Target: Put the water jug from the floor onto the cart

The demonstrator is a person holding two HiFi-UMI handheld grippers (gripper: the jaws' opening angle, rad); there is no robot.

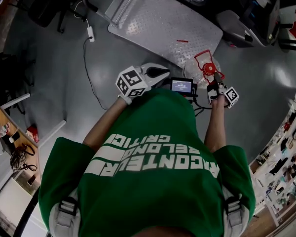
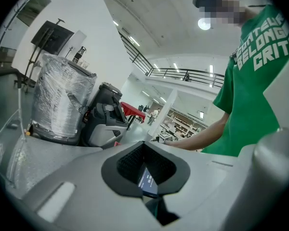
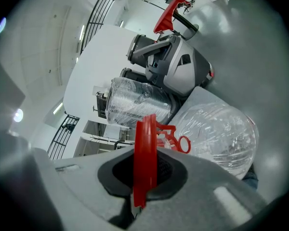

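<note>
A clear water jug [image 1: 198, 69] with a red cap and red carry handle [image 1: 206, 58] is at the near right corner of the diamond-plate cart [image 1: 158, 23]. My right gripper [image 1: 216, 82] is shut on the red handle [image 3: 145, 148], and the jug's body [image 3: 216, 138] bulges just past the jaws. Whether the jug is off the floor I cannot tell. My left gripper [image 1: 158, 74] is left of the jug and level with it. It is shut [image 2: 145, 170] and holds nothing.
A plastic-wrapped drum [image 3: 139, 102] and a grey machine [image 3: 178, 66] stand at the cart's far end. A small lit screen [image 1: 182, 86] sits between the grippers. A cable with a power strip [image 1: 91, 33] lies on the floor at left. A cluttered desk [image 1: 12, 142] is further left.
</note>
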